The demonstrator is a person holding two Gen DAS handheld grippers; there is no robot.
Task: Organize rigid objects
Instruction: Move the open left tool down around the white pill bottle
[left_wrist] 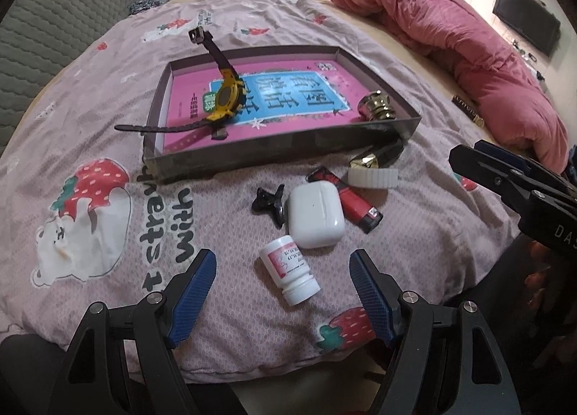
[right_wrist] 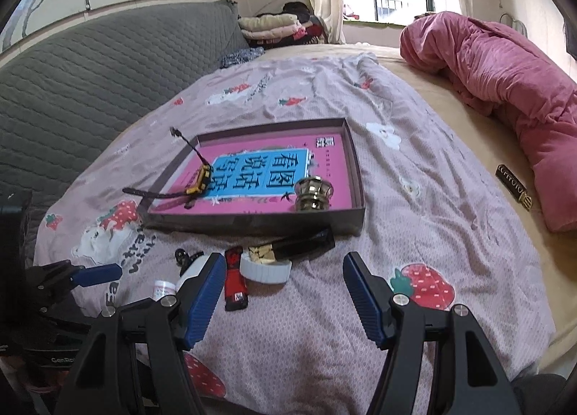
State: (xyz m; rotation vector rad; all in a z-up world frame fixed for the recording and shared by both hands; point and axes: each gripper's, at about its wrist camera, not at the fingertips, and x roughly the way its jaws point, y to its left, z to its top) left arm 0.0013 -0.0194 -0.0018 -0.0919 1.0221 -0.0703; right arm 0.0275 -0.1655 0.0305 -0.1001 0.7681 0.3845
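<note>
Two claws are spread wide with nothing pinched: the left claw (left_wrist: 283,292) is hung over the pill bottle (left_wrist: 289,272), the right claw (right_wrist: 281,292) near the lighter (right_wrist: 235,279). The tray (left_wrist: 223,162) sits just beyond. The bottle could easily get rolled off if clipped, being round and on soft bedding.

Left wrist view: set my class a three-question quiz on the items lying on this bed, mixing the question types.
1. True or false: the yellow wristwatch lies partly inside the shallow dark cardboard tray.
2. Which item lies between the left gripper fingers? A white pill bottle B red lighter C black hair clip
3. Fill in: the white earbud case touches the ___ lighter.

Key: 1 true; 2 A; 3 red.
</note>
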